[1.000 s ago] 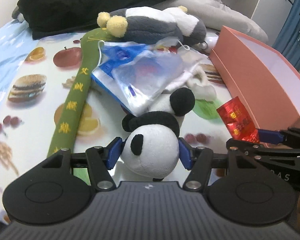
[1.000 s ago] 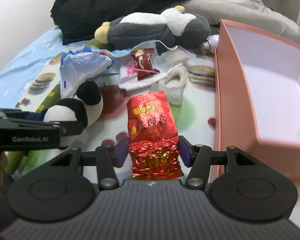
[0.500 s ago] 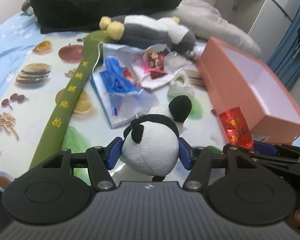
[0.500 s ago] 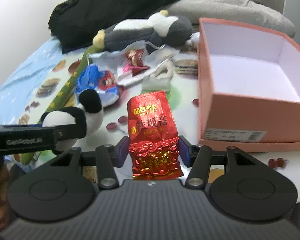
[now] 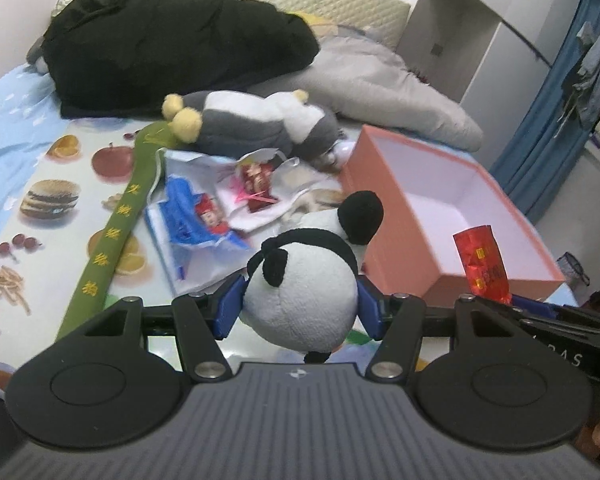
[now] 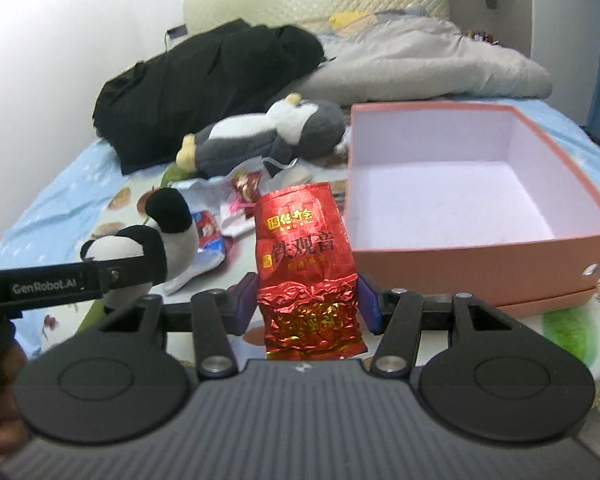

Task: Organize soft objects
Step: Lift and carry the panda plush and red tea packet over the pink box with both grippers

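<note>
My left gripper (image 5: 298, 306) is shut on a black-and-white panda plush (image 5: 300, 296) and holds it above the bed; the panda also shows in the right wrist view (image 6: 156, 240). My right gripper (image 6: 306, 300) is shut on a red foil tea packet (image 6: 306, 264), held upright just left of the open pink box (image 6: 480, 260). The packet also shows in the left wrist view (image 5: 482, 264) at the box's (image 5: 380, 200) near corner. The box interior looks bare.
A grey-and-white penguin plush (image 5: 256, 124), a green fabric band (image 5: 112, 232), a blue plastic bag (image 5: 196, 216) and a small candy bag (image 5: 256, 184) lie on the fruit-print sheet. A black coat (image 5: 172, 44) and grey quilt (image 5: 380, 84) are behind.
Both grippers have risen and pulled back with their loads. The box now shows more fully, with its open inside in view.
</note>
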`<state>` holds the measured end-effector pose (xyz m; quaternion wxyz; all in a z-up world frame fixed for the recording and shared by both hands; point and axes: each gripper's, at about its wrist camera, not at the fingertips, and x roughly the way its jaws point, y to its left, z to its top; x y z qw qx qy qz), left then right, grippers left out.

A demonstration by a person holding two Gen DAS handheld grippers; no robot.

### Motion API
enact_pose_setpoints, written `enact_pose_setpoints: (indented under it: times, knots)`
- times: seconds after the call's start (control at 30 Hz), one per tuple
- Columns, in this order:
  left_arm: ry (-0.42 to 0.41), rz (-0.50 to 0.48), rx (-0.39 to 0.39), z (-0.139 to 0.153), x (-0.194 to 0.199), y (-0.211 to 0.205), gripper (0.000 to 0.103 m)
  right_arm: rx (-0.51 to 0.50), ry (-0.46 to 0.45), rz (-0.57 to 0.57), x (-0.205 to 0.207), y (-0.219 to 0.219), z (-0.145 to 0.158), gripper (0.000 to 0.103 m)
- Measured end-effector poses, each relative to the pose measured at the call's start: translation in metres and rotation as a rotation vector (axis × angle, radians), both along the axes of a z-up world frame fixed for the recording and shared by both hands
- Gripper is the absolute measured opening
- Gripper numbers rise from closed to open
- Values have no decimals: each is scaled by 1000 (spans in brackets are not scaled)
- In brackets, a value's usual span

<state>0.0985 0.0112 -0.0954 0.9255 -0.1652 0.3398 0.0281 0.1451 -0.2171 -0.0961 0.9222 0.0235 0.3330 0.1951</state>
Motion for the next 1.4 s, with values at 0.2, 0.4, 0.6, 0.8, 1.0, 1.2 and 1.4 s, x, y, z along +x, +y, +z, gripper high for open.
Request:
enact_pose_setpoints:
  times: [0.2,0.4,0.6,0.8,1.0,1.2,1.4]
  knots:
    - [-35,-56,-12,15,9,-25,65,30,-32,-56,-7,-26,16,56]
    - [-71,-150,-5,31,32,-57,65,35,-90,-118,-1,-49,29,56]
    - [-121,-232,12,50,75,-85,65,1,-152,-178,20,-68,42,56]
    - [-115,-279,6,57,141,-110,65,-35,-186,-214,62,-84,57,56]
    - [-49,-361,94,53,203,-140,65,-61,-101,-224,119,-104,55,56]
    - [78,-393,100,31,255,-157,65,-49,45,-253,165,-126,29,56]
    - [175,-421,76,14,286,-166,65,-51,161,-271,186,-144,3,56]
